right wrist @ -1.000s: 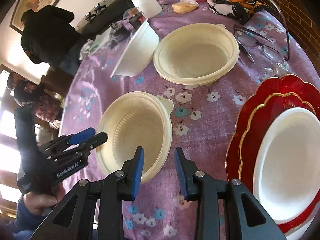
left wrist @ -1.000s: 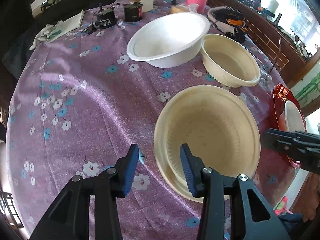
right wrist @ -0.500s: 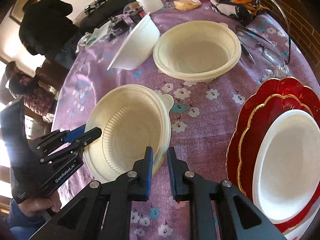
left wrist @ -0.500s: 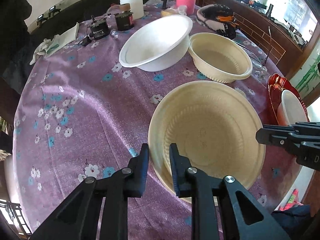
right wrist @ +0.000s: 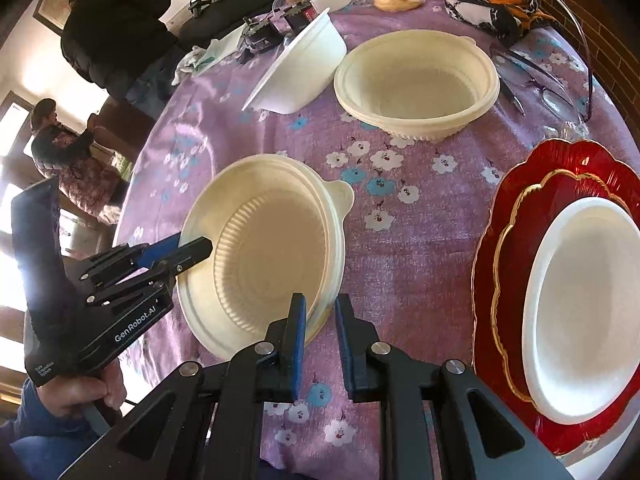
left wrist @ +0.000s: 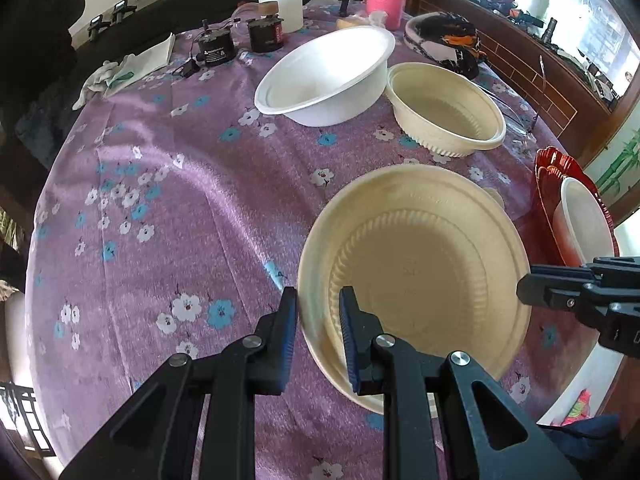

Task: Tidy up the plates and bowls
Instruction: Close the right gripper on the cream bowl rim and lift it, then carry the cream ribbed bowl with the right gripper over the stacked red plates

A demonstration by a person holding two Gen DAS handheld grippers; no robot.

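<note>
On the purple tablecloth [left wrist: 168, 216], near cream bowl [left wrist: 416, 276] pinched at opposite rims by left gripper [left wrist: 318, 340] and right gripper [right wrist: 320, 336], both just closed. Next: level lift, then nesting into far cream bowl [left wrist: 444, 108].

The left gripper [left wrist: 318, 332] has just been closing and pinches the near rim of the cream ribbed plastic bowl [left wrist: 416, 280] on the purple floral tablecloth [left wrist: 168, 208]. The right gripper's black fingertips [left wrist: 536, 290] touch its opposite rim.
</note>
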